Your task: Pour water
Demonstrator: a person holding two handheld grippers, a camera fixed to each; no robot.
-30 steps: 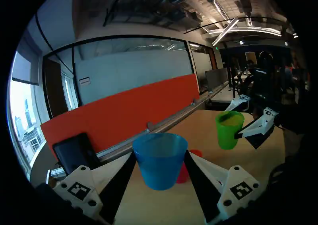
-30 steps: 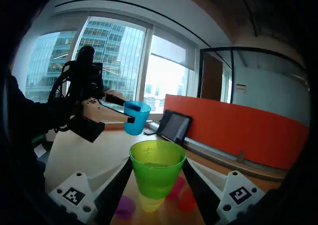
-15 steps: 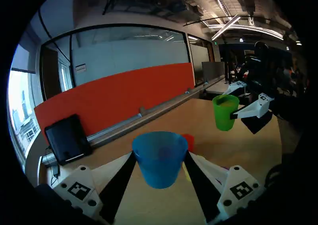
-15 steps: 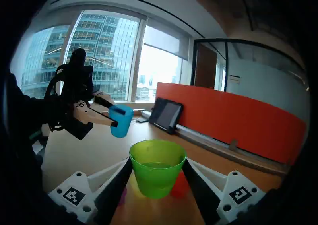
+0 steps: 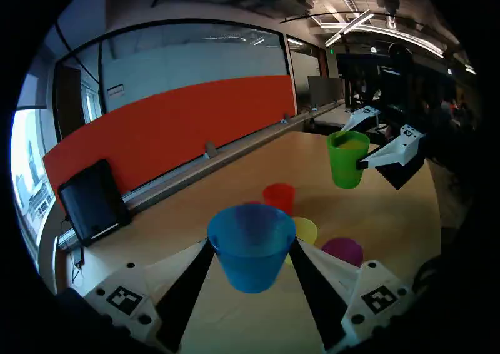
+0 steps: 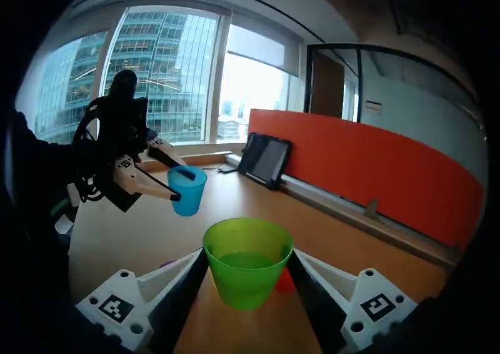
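Above table (image 5: 375,216): left gripper (image 5: 251,244) tight on upright blue cup (image 5: 252,260), right gripper (image 6: 248,254) on upright green cup (image 6: 248,276)

**Spare cups and a tablet on the desk**

Just beyond the left gripper (image 5: 251,244) a red cup (image 5: 279,197), a yellow cup (image 5: 305,230) and a purple cup (image 5: 342,251) cluster on the wooden table (image 5: 237,172). Farther off to its left, a dark tablet (image 5: 94,201) stands propped before the orange partition (image 5: 187,122).

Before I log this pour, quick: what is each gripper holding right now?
Left gripper: closed on the blue cup, upright.
Right gripper: closed on the green cup, upright, with water in it.
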